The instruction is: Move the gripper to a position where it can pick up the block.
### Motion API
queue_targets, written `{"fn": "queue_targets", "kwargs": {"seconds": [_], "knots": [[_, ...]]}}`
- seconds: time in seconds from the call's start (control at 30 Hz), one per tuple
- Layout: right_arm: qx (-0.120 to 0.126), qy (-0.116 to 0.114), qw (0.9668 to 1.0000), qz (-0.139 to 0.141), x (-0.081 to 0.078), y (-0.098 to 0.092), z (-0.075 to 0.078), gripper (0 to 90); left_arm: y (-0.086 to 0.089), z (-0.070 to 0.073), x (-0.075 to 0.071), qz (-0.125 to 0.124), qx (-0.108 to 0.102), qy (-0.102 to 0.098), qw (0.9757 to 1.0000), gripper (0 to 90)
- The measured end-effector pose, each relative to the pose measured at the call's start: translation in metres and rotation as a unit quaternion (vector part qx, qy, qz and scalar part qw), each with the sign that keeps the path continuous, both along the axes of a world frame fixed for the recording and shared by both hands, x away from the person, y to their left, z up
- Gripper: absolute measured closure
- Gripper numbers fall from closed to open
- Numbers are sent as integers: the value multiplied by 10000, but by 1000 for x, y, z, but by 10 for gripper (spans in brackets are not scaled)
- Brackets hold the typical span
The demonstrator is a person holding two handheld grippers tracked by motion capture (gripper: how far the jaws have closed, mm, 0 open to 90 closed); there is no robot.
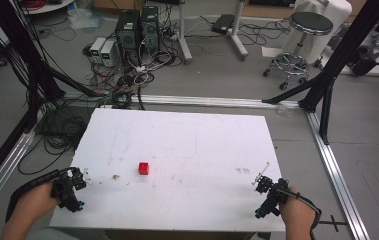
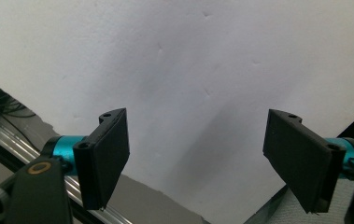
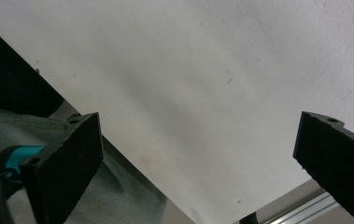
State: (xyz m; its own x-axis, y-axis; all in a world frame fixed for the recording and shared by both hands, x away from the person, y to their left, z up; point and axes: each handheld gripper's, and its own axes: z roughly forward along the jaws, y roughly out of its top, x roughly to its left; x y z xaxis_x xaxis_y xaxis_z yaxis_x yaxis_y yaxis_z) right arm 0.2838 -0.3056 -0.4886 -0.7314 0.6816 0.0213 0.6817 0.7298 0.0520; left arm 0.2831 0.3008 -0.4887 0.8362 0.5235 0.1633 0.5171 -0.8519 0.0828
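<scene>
A small red cube [image 1: 143, 168] rests on the white table [image 1: 187, 145], a little left of its middle. My left gripper [image 1: 72, 190] hovers at the table's near left corner, well left of the cube. In the left gripper view its two black jaws stand wide apart over bare white board, left gripper [image 2: 195, 158] holding nothing. My right gripper [image 1: 268, 196] sits at the near right corner, far from the cube. The right gripper [image 3: 198, 161] also has its jaws spread wide with nothing between them.
Aluminium frame rails [image 1: 334, 165] run along the table's right side and far edge. Behind the table lie tangled cables [image 1: 127, 75], computer boxes [image 1: 136, 27] and a black stool [image 1: 304, 37]. A small crumb [image 1: 115, 176] lies left of the cube.
</scene>
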Motion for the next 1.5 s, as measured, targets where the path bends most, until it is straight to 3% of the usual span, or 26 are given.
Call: {"fn": "queue_targets", "kwargs": {"seconds": [0.3, 0.6, 0.7, 0.73, 0.87, 1.03, 1.23, 1.5], "knots": [[17, 59, 10000, -5, 0, 1, -3, 9, -11, 2, 11, -333, -16, 66, 9994, 230], [72, 28, 10000, 4, 0, 0, -2, 9, -19, 7, 33, -669, -68, 160, 9976, 231], [73, 26, 10000, 36, 0, -2, -1, 9, -22, 11, 40, -776, -69, 85, 9969, 230], [78, 23, 10000, 31, -1, -2, -1, 9, -23, 14, 45, -923, -56, 65, 9957, 231], [90, 42, 9999, 22, -1, -1, -1, 9, -26, 15, 51, -1016, -36, 138, 9947, 230], [119, 28, 9999, 33, -1, -1, 0, 9, -34, 18, 59, -1414, 20, 172, 9898, 230], [128, 42, 9999, 60, 0, 1, -1, 9, -50, 20, 70, -1654, 143, 209, 9859, 231], [163, 22, 9999, 47, -1, 0, 0, 9, -66, 22, 86, -1737, 106, 337, 9842, 231]]}}
